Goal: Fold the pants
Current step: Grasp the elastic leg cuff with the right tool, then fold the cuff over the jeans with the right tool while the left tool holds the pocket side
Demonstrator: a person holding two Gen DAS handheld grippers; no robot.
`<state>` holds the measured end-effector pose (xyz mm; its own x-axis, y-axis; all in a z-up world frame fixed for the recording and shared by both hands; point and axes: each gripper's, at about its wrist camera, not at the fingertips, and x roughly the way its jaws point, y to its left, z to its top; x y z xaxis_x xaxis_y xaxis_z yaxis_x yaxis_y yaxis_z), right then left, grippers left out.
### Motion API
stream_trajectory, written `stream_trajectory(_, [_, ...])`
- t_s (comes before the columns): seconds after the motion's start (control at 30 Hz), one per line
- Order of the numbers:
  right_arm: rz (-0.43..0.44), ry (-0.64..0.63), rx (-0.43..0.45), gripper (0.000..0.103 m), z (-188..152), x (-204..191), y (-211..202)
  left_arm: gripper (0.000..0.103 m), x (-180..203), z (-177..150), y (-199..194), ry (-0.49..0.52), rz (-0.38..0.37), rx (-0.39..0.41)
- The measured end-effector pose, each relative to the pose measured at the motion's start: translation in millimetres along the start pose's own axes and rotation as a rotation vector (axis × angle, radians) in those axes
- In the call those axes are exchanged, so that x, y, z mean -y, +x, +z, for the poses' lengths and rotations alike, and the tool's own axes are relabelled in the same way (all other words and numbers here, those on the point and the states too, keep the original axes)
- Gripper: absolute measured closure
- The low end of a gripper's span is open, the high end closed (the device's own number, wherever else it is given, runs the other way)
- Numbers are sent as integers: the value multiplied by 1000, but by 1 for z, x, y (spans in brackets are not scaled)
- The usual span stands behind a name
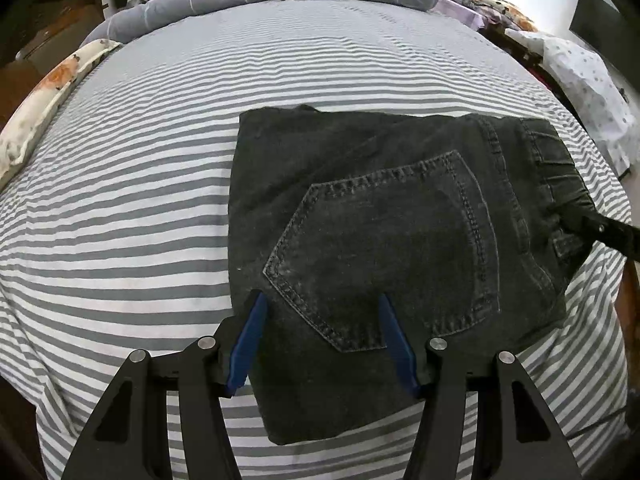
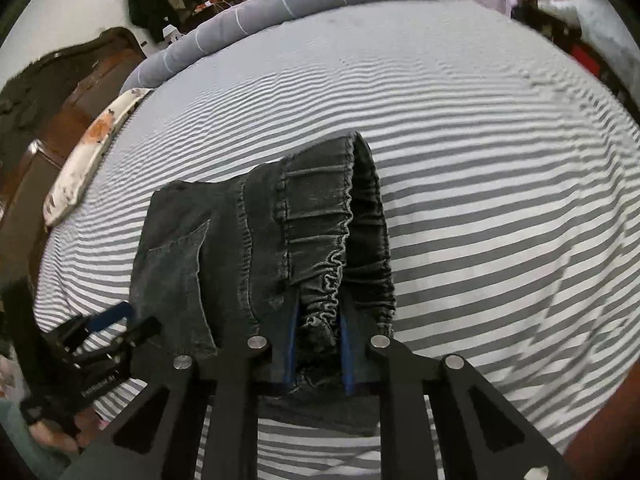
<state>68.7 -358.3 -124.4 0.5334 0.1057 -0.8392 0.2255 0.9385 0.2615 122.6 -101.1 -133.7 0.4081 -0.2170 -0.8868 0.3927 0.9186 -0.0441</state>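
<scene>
Two grippers on my folded pants (image 1: 400, 248), which lay on striped bed (image 1: 120, 240). Left gripper (image 1: 322, 304) stood spread over pocket at 6 o'clock, gripping nothing. Right gripper (image 2: 318, 320) clamped elastic waistband (image 2: 332, 248) at 3 o'clock edge.

1. The left gripper (image 1: 322, 300) points steeply down; its two blue fingers (image 1: 248, 340) stand apart, and their tips rest on the pants (image 1: 400, 220) without pinching them.
2. The right gripper (image 2: 319, 320) also tilts down; its jaws are closed on the gathered waistband (image 2: 324, 292).
</scene>
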Motion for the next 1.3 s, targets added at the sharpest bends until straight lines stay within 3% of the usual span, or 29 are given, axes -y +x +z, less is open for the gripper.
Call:
stream_trajectory(0.27, [-36,34,27,90,-10,3,-17,44,3,8,-17,35,8,42])
stream_trajectory(0.5, [-59,77,-34,90,-16,18,9,44,9,10,-4,64,29,8])
stream_trajectory(0.6, [-39,105,-65,89,-13,25,23,44,12,8,14,80,64,-38])
stream_trajectory(0.77, [7,122,-91,84,-10,34,30,39,12,11,18,84,69,-27])
stream_trajectory(0.97, [155,188,-79,74,-9,49,19,39,-19,18,8,-44,-62,-28])
stream_trajectory(1.03, [223,233,-65,62,-9,62,15,39,-32,20,5,-97,-100,-28])
stream_trajectory(1.13, [274,279,-32,56,-6,79,8,39,-57,21,6,-184,-145,-37])
stream_trajectory(1.3, [422,327,-64,46,-2,99,19,39,-78,16,16,-304,-240,-72])
